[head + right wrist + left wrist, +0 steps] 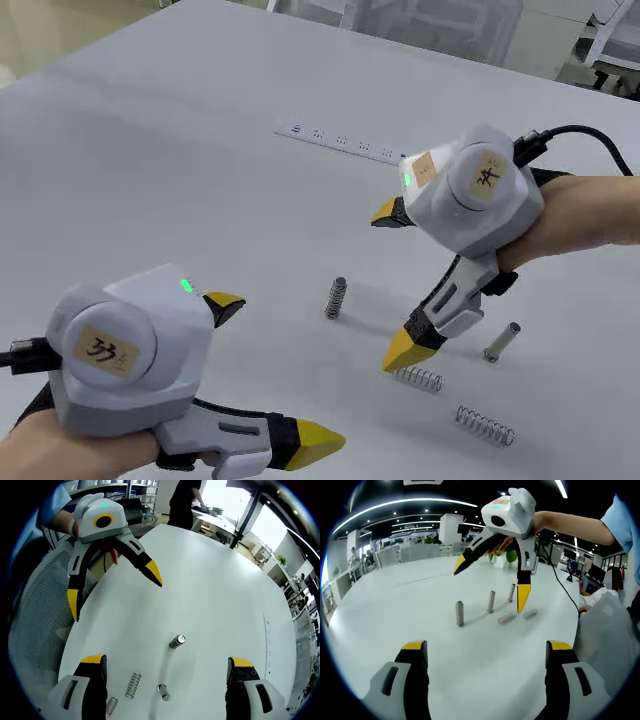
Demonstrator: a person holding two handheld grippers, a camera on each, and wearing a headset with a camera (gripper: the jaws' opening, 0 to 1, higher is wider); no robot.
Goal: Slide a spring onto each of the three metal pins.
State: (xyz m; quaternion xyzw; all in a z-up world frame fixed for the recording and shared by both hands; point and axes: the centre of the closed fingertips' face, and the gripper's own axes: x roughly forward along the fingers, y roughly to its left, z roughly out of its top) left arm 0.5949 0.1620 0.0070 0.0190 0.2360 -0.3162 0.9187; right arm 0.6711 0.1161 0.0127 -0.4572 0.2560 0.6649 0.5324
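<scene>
White desk (150, 150) stretches across the room, with a power strip (330, 140) lying upper centre in the head view. Mid-frame, one pin (336, 297) stands upright, wearing a spring. A bare pin (502, 341) stands at right, and two loose springs (418, 378) lie lower right. The right tool (395, 282) hangs above them, jaws wide apart. The left tool (270, 372), lower left, also gapes, holding nothing.

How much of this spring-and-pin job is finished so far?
About a third. The front pin already wears its spring. Nothing is in hand: the left gripper and right gripper are both open and empty, the right hovering by the loose springs. Left to do: the middle pin and far pin stand bare, and the near spring and far spring lie on the table.
</scene>
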